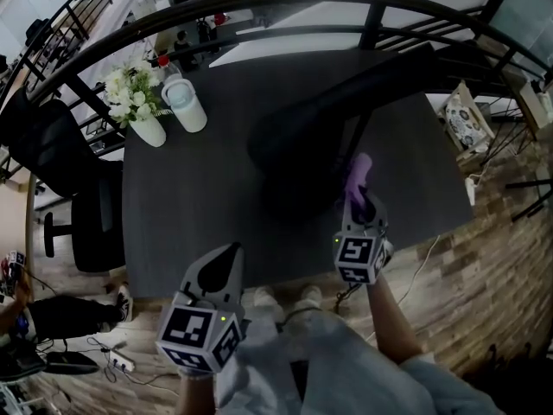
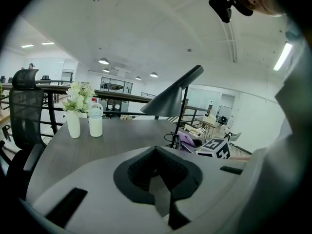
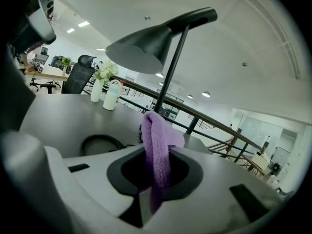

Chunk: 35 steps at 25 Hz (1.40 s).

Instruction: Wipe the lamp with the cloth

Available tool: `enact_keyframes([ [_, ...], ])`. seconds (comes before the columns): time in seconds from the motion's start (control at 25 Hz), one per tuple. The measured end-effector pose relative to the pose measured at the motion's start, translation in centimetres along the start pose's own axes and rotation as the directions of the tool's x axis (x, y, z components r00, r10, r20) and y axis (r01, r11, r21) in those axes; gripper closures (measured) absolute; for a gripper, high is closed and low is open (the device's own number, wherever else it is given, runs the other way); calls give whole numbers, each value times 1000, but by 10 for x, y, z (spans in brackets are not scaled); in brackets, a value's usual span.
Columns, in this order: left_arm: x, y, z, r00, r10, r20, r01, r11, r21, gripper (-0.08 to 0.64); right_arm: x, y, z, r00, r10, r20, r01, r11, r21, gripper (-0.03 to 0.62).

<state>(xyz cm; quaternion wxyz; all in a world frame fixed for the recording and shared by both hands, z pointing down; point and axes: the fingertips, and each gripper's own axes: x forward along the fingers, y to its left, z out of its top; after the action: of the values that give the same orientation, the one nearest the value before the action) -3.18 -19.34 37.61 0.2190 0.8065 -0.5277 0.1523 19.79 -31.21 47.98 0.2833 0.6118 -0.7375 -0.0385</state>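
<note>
- Cloth of purple fleece [image 3: 157, 145] is clamped between the closed jaws of the right gripper [image 3: 155, 182], at centre right of the head view. Its folded end stands out past the tips.
- A black desk lamp with a cone shade [image 3: 139, 50] is seen just beyond it, with the shade overhead.
- The left gripper [image 2: 158, 182] is held at lower left with its jaws together on nothing.
- At the upper left of the dark grey table [image 1: 199, 206], white flowers [image 1: 130, 89] are held in a white vase [image 1: 149, 130]. Beside it stands a white lidded bottle [image 1: 186, 104] whose contents are hidden.
</note>
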Motion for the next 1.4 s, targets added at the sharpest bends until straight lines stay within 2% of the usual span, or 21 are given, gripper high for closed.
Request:
enact_keyframes([
  [0.24,-5,7,-1,1000,2,-19,-2,1000,-9,546,5,18,-45,988,22,-154,-17,999,32,535],
  [0.48,-13,28,-8,999,28,-23,-27,999,17,546,17,70,-63,966,116,-230,-122,993,-11,535],
  [0.64,-20,37,-8,999,40,-34,-40,999,-6,546,24,115,-57,947,203,-249,-213,977,-17,535],
  [0.84,-31,53,-15,997,60,-38,-60,998,4,546,26,163,-42,924,289,-249,-306,952,-29,535],
  [1.0,-42,65,-23,994,83,-69,-84,996,-20,546,28,200,-27,903,362,-232,-381,924,-38,535],
  [1.12,-49,75,-26,993,103,-54,-105,994,-32,546,30,226,-13,882,419,-215,-438,898,-44,535],
  [1.24,-55,84,-31,990,116,-74,-119,992,-43,546,39,249,2,869,453,-198,-472,879,-60,535],
  [1.4,-62,92,-37,988,133,-76,-139,988,-66,546,58,259,14,869,456,-190,-476,877,-72,535],
])
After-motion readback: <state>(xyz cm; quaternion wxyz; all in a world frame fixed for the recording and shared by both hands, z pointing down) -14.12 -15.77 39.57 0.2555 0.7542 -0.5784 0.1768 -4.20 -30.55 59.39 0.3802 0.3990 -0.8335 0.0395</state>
